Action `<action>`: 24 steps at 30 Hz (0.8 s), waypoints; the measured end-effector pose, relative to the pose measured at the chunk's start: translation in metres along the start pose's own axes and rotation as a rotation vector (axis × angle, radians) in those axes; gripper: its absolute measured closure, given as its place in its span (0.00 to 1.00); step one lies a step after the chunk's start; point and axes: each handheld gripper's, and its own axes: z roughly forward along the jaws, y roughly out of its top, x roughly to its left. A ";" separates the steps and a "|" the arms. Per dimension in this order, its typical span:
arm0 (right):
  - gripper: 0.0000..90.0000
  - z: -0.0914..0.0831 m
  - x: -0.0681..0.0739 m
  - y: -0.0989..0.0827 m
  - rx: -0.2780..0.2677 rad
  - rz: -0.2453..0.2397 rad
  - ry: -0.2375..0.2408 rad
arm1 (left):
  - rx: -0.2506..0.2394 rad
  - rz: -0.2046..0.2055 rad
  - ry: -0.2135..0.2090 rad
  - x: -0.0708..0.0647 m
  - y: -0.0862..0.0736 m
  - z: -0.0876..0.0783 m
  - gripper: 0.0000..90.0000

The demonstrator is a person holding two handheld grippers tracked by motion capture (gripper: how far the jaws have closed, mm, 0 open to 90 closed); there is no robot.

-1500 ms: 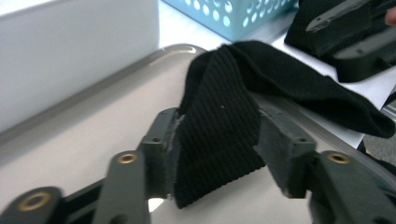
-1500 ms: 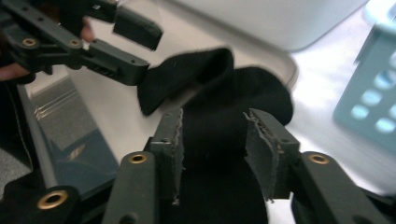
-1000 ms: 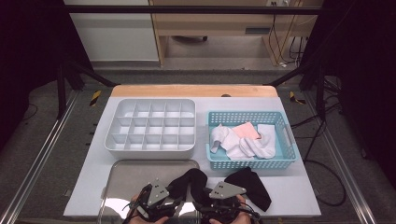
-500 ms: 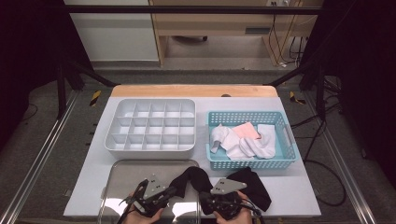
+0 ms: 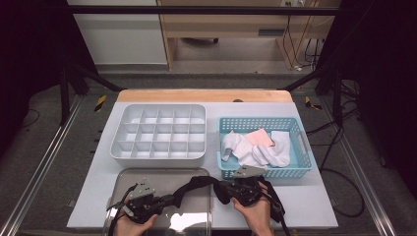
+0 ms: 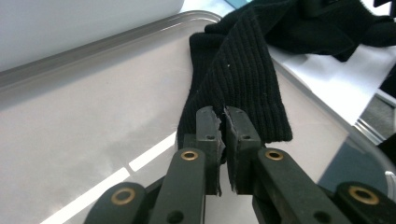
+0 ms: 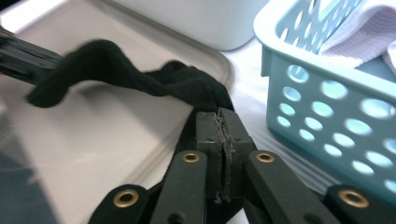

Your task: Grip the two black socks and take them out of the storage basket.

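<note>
1. now that both sets of jaws have just been closing, left gripper (image 5: 169,199) pinching the ribbed cuff of the black sock (image 6: 243,70), right gripper (image 5: 227,189) clamped tight on the other end.
2. sock hanging between the two over the metal tray (image 5: 147,173), at about 6 o'clock on the table.
3. means both ends caught, so probably ready to be pulled straight or folded.
4. compared with a second ago: grippers further apart, left one out toward 7 o'clock, right one toward 5 o'clock, sock pulled longer between them.
5. second black sock (image 5: 275,206) lying by the right hand, untouched.
6. white divider box (image 5: 157,135) at 11 o'clock and blue basket (image 5: 295,169) of light socks at 1 o'clock, same spots as before.
</note>
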 end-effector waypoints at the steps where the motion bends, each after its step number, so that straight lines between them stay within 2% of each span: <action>1: 0.96 0.004 0.001 -0.001 0.001 -0.009 -0.017 | 0.001 0.004 0.004 0.000 0.000 0.001 0.92; 4: 0.94 0.010 0.003 -0.003 0.001 -0.041 -0.047 | -0.011 0.022 0.028 -0.001 -0.001 0.004 0.85; 6: 0.95 0.011 0.004 -0.004 0.004 -0.037 -0.039 | -0.028 0.025 0.031 -0.002 -0.002 0.005 0.76; 11: 0.98 0.009 0.006 -0.004 0.001 -0.041 -0.021 | -0.088 0.067 0.045 -0.015 0.000 0.003 0.53; 12: 0.98 0.008 0.007 -0.004 0.000 -0.036 -0.019 | -0.090 0.080 0.045 -0.018 0.000 0.005 0.50; 15: 0.98 0.007 0.007 -0.005 -0.006 -0.041 -0.012 | -0.062 0.118 0.087 -0.031 0.000 0.015 0.48; 19: 0.99 0.006 0.008 -0.005 -0.005 -0.035 -0.006 | -0.005 0.163 0.148 -0.042 -0.001 0.029 0.56; 22: 0.99 0.004 0.008 -0.005 -0.004 -0.031 0.001 | 0.010 0.180 0.174 -0.043 -0.001 0.031 0.78; 24: 0.99 0.003 0.009 -0.005 -0.007 -0.034 0.007 | 0.004 0.178 0.176 -0.041 0.000 0.028 0.92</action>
